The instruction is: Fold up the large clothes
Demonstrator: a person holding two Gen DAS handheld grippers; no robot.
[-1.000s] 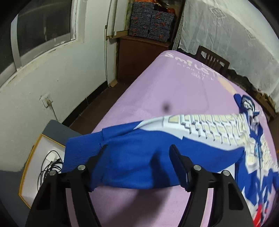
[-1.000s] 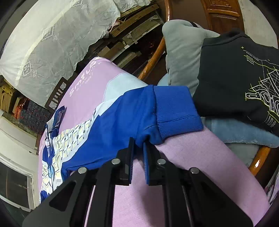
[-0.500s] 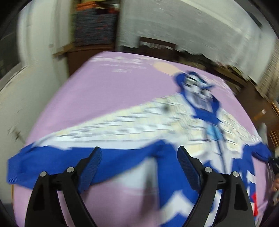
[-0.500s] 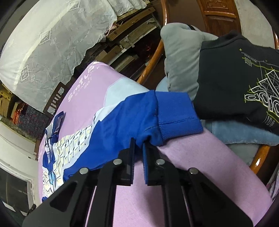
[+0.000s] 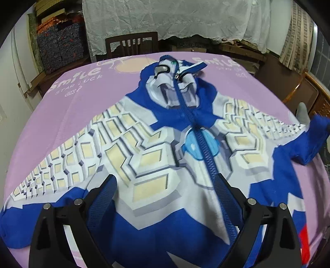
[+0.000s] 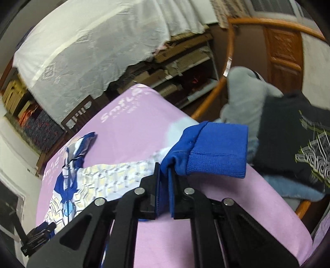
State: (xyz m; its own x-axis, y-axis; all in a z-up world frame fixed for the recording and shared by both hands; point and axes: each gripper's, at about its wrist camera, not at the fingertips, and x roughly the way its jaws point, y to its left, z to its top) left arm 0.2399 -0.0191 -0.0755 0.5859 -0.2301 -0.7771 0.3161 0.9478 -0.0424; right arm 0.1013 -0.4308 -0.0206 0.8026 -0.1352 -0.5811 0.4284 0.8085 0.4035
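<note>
A large blue and white zip hoodie (image 5: 156,148) lies spread face up on a pink sheet (image 5: 82,90), hood at the far end, sleeves out to both sides. My left gripper (image 5: 165,183) is open and empty, hovering over the hoodie's lower front beside the blue zipper (image 5: 208,162). My right gripper (image 6: 164,173) is shut on the hoodie's right sleeve just behind its blue ribbed cuff (image 6: 218,148), holding it lifted above the sheet (image 6: 132,127). That raised cuff also shows at the right edge of the left wrist view (image 5: 315,140).
A pile of clothes lies right of the sheet: a black printed sweatshirt (image 6: 292,144), a grey garment (image 6: 245,96) and a light blue one (image 6: 292,189), with a curved wooden rail (image 6: 229,59) behind. A dark chair (image 5: 132,45) and a lace-covered stack (image 5: 165,18) stand beyond the far edge.
My left gripper has let go of the left sleeve and swung right, now open over the hoodie's front. My right gripper has lifted the right sleeve cuff higher.
</note>
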